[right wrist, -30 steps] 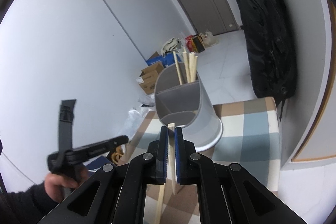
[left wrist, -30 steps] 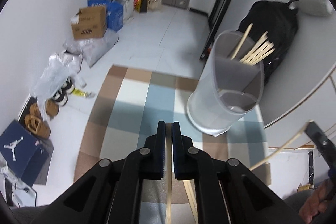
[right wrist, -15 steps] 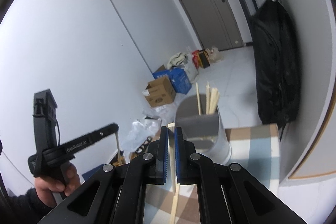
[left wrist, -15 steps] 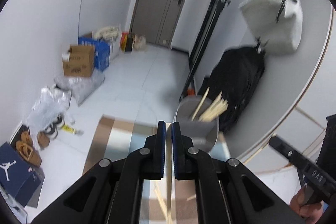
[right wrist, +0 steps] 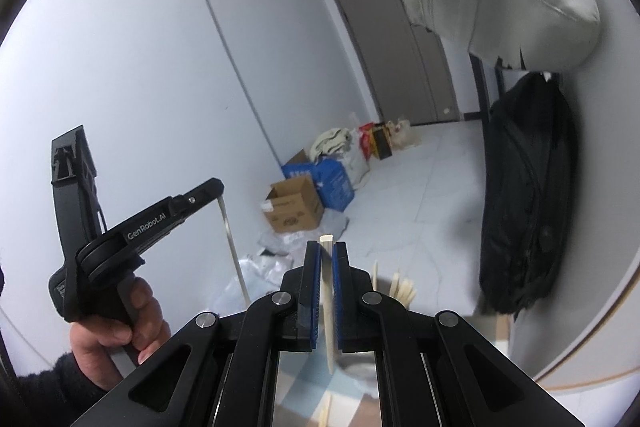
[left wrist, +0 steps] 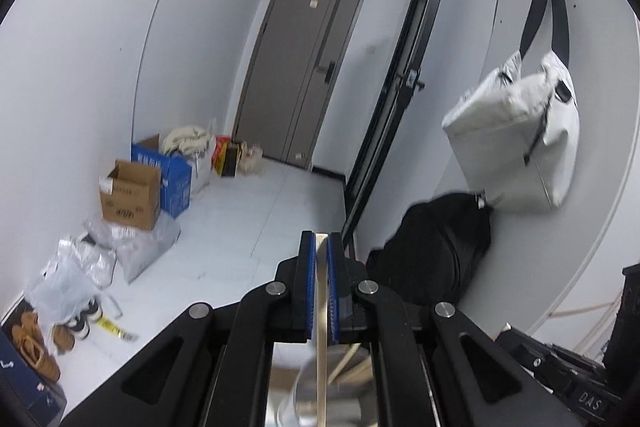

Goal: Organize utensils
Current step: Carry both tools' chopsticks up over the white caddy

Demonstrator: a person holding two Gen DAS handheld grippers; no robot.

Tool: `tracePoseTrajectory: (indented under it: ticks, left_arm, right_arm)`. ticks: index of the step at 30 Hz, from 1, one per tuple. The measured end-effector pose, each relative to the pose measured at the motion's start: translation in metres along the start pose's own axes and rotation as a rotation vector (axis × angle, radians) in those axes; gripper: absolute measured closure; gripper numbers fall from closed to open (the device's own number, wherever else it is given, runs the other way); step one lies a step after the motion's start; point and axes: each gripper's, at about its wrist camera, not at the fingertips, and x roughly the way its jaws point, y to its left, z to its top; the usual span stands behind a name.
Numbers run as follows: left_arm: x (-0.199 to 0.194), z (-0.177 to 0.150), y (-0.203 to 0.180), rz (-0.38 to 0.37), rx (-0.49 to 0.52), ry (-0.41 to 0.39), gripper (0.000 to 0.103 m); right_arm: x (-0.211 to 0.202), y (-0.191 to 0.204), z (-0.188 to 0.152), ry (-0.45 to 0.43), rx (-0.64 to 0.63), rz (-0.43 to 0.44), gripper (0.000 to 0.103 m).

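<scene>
My left gripper (left wrist: pixel 321 239) is shut on a pale wooden chopstick (left wrist: pixel 321 339) that runs down between its blue pads. Below it, mostly hidden by the jaws, is the translucent grey utensil holder (left wrist: pixel 294 403) with chopsticks (left wrist: pixel 352 357) in it. In the right wrist view my right gripper (right wrist: pixel 327 245) is shut on another chopstick (right wrist: pixel 327 307), whose tip pokes just past the pads. The holder (right wrist: pixel 360 367) sits low behind it with several chopsticks (right wrist: pixel 402 289) standing in it. At the left, a hand holds the left gripper (right wrist: pixel 218 185), its chopstick (right wrist: pixel 231 239) hanging down.
A checked cloth (right wrist: pixel 296 387) covers the table under the holder. On the floor beyond lie a cardboard box (left wrist: pixel 130 195), a blue box (left wrist: pixel 174 179), plastic bags (left wrist: pixel 80 267) and shoes (left wrist: pixel 36 343). A black backpack (left wrist: pixel 432 259) and a hanging white bag (left wrist: pixel 516 147) are on the right.
Both grippers have risen and tipped upward, each still shut on its chopstick. The holder has dropped from mid-frame to the bottom of both views.
</scene>
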Motion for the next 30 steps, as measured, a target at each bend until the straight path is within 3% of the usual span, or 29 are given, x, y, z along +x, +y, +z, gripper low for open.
tracePoseTrajectory:
  ticks: [8,17,30]
  left_arm:
    - [0.027,0.002,-0.002,-0.024,0.008,-0.059,0.101]
    - [0.052,-0.014,-0.002,-0.024,0.042,-0.083,0.101]
    - [0.067,-0.038,-0.007,-0.028,0.116,-0.118,0.101]
  right_arm:
    - [0.026,-0.016,0.028,-0.044,0.039,-0.031,0.098]
    - [0.036,-0.022,0.035,-0.07,0.033,-0.037,0.098]
    - [0.065,-0.026,0.009,-0.041,-0.027,-0.041,0.098]
